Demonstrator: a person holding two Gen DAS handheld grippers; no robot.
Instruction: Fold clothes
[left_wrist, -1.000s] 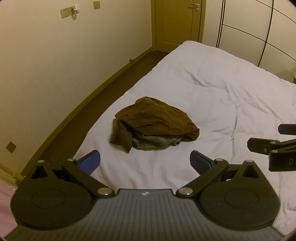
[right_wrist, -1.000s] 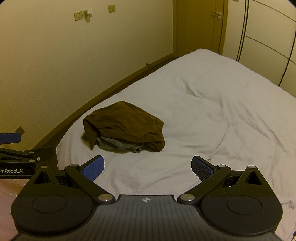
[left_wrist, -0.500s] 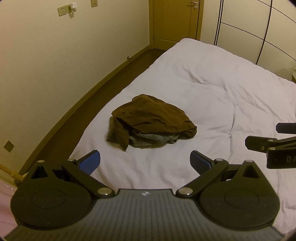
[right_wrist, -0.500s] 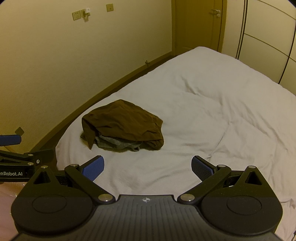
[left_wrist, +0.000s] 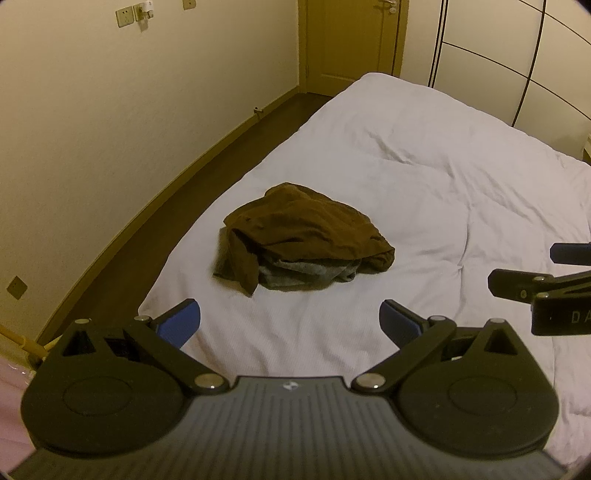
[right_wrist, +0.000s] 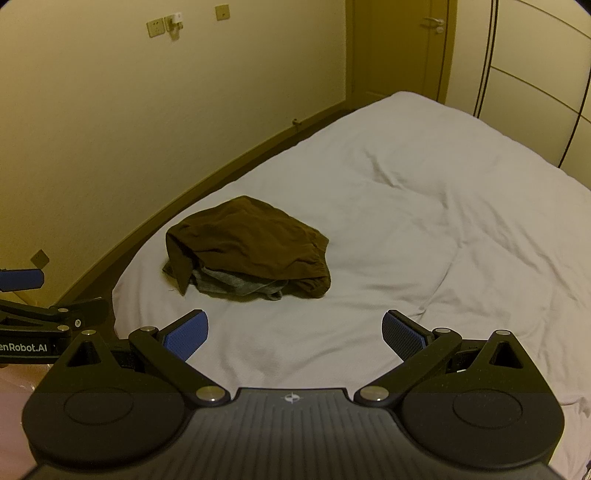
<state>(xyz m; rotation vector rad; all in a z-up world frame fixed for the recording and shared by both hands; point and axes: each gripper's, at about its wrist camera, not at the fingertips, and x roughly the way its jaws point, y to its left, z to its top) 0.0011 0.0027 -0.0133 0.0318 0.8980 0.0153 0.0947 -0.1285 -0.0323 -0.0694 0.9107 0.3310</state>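
Brown garment (left_wrist: 306, 229) heaped over grey cloth (left_wrist: 306, 273) on bed (left_wrist: 443, 177) — both hand-held grippers (left_wrist: 290, 321) (right_wrist: 293, 332) spread wide, empty.

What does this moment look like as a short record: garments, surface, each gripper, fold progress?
garments: crumpled brown garment heaped over a grey garment
surface: white bed sheet, wrinkled
left gripper: open, empty, short of the pile
right gripper: open, empty, short of the pile
fold progress: not started; pile untouched
surroundings: wall left of bed, door beyond
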